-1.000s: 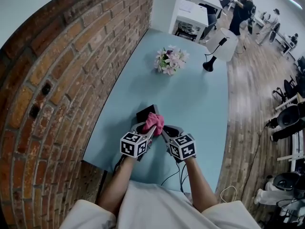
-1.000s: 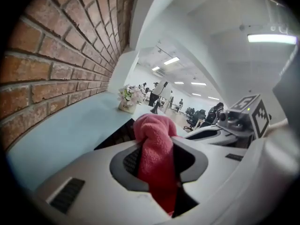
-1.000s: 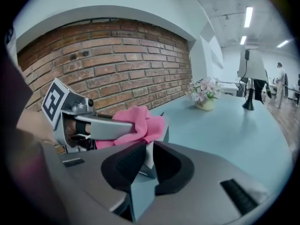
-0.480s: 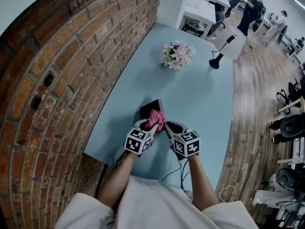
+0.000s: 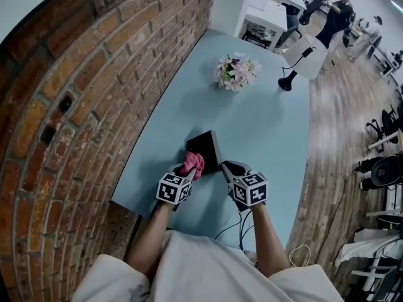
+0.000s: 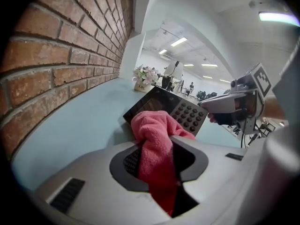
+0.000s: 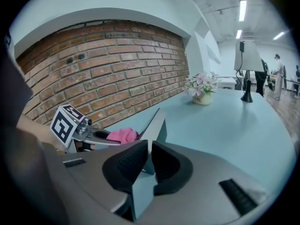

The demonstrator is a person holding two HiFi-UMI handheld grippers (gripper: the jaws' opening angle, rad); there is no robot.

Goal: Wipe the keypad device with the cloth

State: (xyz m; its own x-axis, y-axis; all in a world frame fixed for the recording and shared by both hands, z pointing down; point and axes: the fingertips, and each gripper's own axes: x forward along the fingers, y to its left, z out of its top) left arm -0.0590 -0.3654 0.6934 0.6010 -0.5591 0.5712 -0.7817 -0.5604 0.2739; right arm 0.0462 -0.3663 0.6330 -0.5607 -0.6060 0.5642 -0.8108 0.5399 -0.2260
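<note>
The black keypad device (image 5: 206, 148) rests on the light blue table (image 5: 264, 131) close to its near edge. In the left gripper view its screen and grey keys (image 6: 186, 116) face me. My left gripper (image 5: 184, 173) is shut on a bunched pink cloth (image 5: 192, 163), which touches the device's near left corner. The cloth (image 6: 154, 139) fills the gap between the left jaws. My right gripper (image 5: 229, 169) is shut on the device's right edge (image 7: 156, 126), with its jaws pinching the thin side. The cloth (image 7: 122, 135) and left gripper (image 7: 89, 136) show just beyond.
A brick wall (image 5: 94, 99) runs along the table's left side. At the far end stand a small flower pot (image 5: 236, 72) and a white desk lamp (image 5: 301, 58). Cables (image 5: 230, 231) hang off the near edge. People stand far off in the office (image 5: 340, 14).
The left gripper has drawn the cloth left and toward me, off the device's top to its near left corner, so more of the black face shows. The right gripper has kept its hold.
</note>
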